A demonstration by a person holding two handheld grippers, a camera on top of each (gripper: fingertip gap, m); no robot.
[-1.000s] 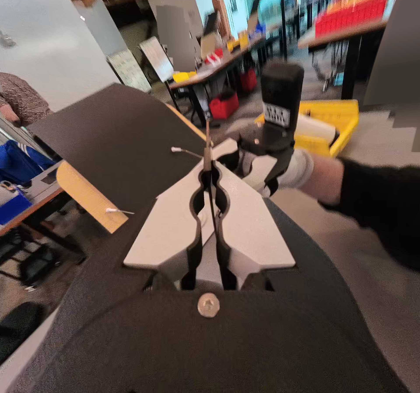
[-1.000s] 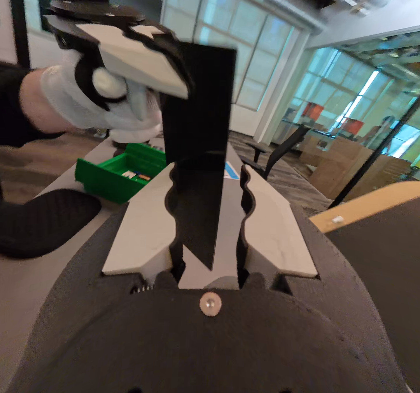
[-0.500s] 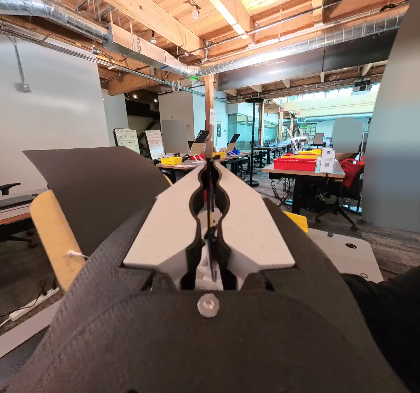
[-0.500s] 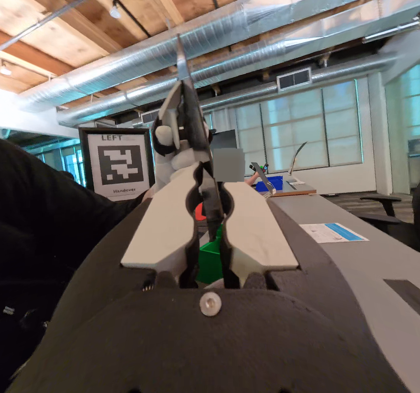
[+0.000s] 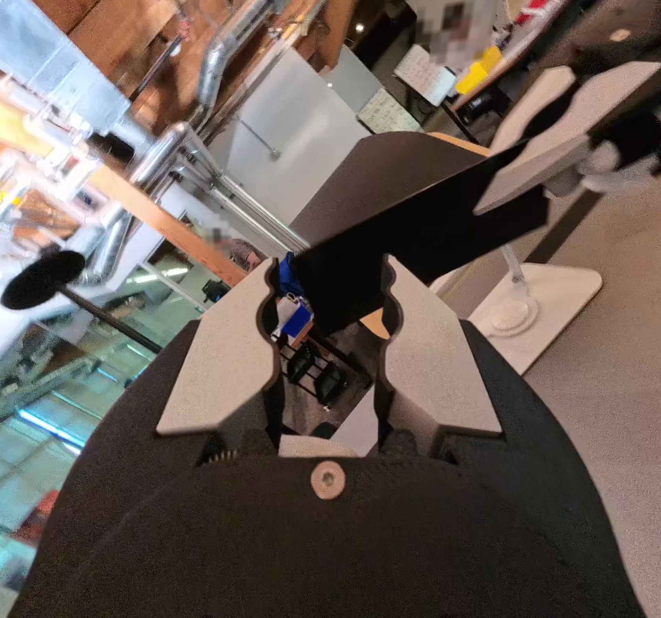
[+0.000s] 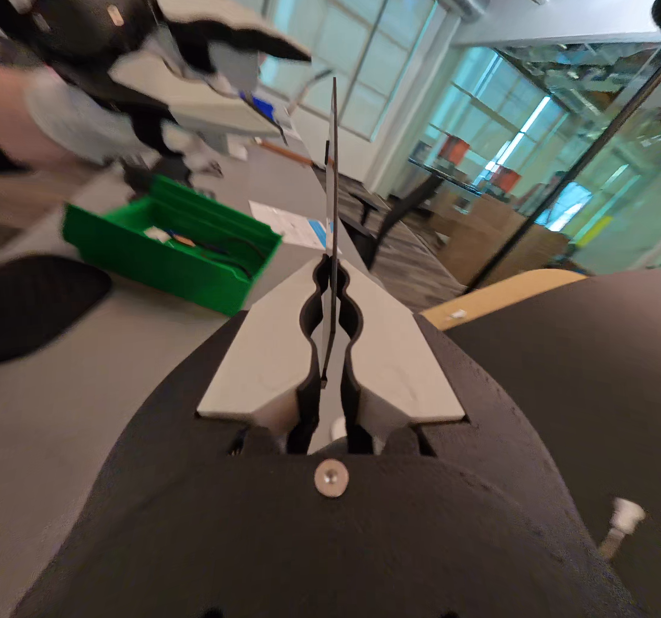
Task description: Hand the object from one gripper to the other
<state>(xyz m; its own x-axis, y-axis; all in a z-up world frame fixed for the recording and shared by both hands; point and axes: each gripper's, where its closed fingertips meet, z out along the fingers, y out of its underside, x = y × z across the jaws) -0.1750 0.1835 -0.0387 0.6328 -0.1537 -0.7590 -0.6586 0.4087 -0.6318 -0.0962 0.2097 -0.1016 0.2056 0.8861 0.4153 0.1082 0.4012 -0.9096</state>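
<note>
The object is a thin, flat black plate [image 5: 411,228]. My right gripper [image 6: 332,264] is shut on it; in the right wrist view the plate [image 6: 334,171] stands edge-on between the pads. In the left wrist view the right gripper [image 5: 500,171] holds the plate's far end at the upper right. My left gripper [image 5: 331,264] is open, its fingers wide apart around the plate's near corner; I cannot tell whether they touch it. In the right wrist view the left gripper [image 6: 282,89] is blurred at the upper left, open, held by a gloved hand, beside the plate.
A green bin [image 6: 161,239] with small parts and a paper sheet [image 6: 286,225] lie on the grey table [image 6: 107,350]. A black pad [image 6: 43,304] is at the left. A white stand base [image 5: 518,307] sits on the table. A dark wood-edged panel [image 6: 536,314] is at the right.
Half a second ago both grippers were shut on the plate. The left gripper has opened and let go. The right gripper keeps the plate. Both views have swung.
</note>
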